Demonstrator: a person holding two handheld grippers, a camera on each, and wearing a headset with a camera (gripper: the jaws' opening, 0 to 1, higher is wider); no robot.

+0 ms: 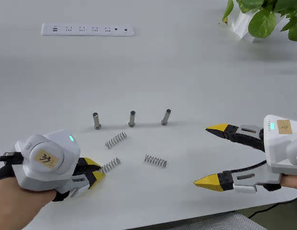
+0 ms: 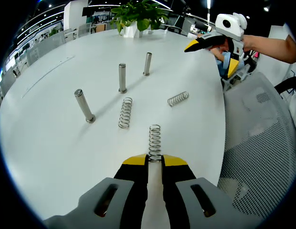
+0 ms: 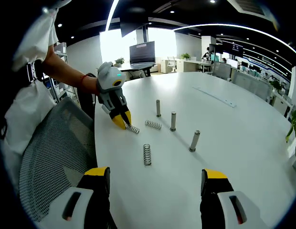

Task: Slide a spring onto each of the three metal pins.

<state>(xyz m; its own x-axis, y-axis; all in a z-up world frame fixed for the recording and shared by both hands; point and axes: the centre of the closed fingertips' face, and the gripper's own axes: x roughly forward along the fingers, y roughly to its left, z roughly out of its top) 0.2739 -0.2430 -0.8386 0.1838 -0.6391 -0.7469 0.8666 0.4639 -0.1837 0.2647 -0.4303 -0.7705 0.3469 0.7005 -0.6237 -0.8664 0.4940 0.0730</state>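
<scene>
The left gripper (image 1: pixel 96 171) lies low at the near left of the white surface (image 1: pixel 187 72), its body turned so that it points to the right and a little away from the person, with the hand and forearm coming in from the lower left corner of the head view. Its yellow-tipped fingers (image 2: pixel 138 164) are pressed almost together and pinch the near end of the nearest spring (image 1: pixel 110 165), which lies flat on the surface and runs straight out from the fingertips in the left gripper view. The right gripper (image 1: pixel 202 155) is held at the right edge of the head view, above the surface near its front edge, pointing left toward the work. Its fingers (image 1: pixel 211 182) are spread wide, one farther from the person and one nearer, with nothing between them. Three metal pins stand in a row beyond the springs: the left pin (image 1: pixel 96 120), the middle pin (image 1: pixel 132 118) and the right pin (image 1: pixel 166 116), all bare. A second spring (image 1: pixel 115 139) lies just in front of the left and middle pins, and a third spring (image 1: pixel 155 160) lies between the two grippers. A power strip (image 1: pixel 87 29) lies at the far left of the surface, and a plant (image 1: pixel 266 17) stands at the far right corner.
</scene>
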